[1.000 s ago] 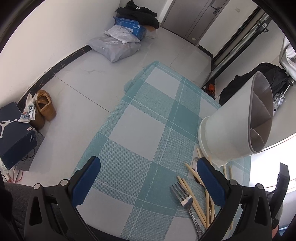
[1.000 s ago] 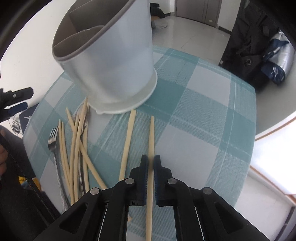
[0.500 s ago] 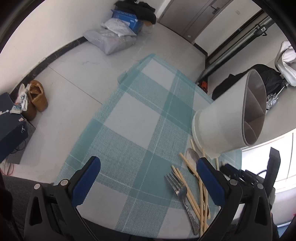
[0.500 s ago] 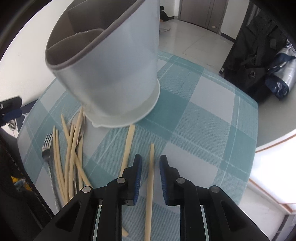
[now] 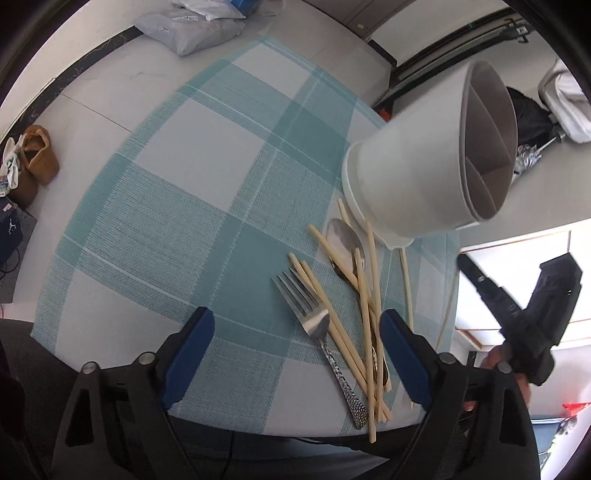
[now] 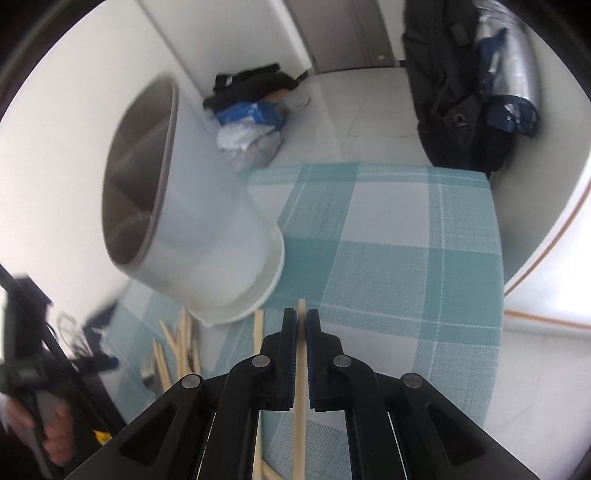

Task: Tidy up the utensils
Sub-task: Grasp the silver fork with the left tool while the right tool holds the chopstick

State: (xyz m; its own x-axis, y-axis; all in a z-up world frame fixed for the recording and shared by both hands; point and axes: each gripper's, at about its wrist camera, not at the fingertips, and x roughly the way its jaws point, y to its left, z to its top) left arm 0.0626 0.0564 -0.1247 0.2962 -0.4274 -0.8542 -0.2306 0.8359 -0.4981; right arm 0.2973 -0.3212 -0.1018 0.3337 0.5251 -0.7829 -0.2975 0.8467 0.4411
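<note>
A white utensil holder (image 5: 424,162) with grey inner dividers stands on the teal checked tablecloth (image 5: 207,177); it also shows in the right wrist view (image 6: 192,229). Beside it lie several wooden chopsticks (image 5: 365,295), a silver fork (image 5: 314,321) and a spoon (image 5: 345,240). My left gripper (image 5: 295,343) is open and empty, above the fork and chopsticks. My right gripper (image 6: 300,325) is shut on one chopstick (image 6: 300,406), just in front of the holder's base. Another chopstick (image 6: 258,339) lies to its left.
The table's near edge (image 5: 258,428) is below my left gripper. On the floor are bags and parcels (image 5: 192,22), shoes (image 5: 33,158), and a black backpack (image 6: 454,92). The right gripper's body shows in the left wrist view (image 5: 535,325).
My right gripper opened briefly, then shut on the chopstick again and lifted, swinging its view up. My left gripper moved right, over the fork and chopsticks.
</note>
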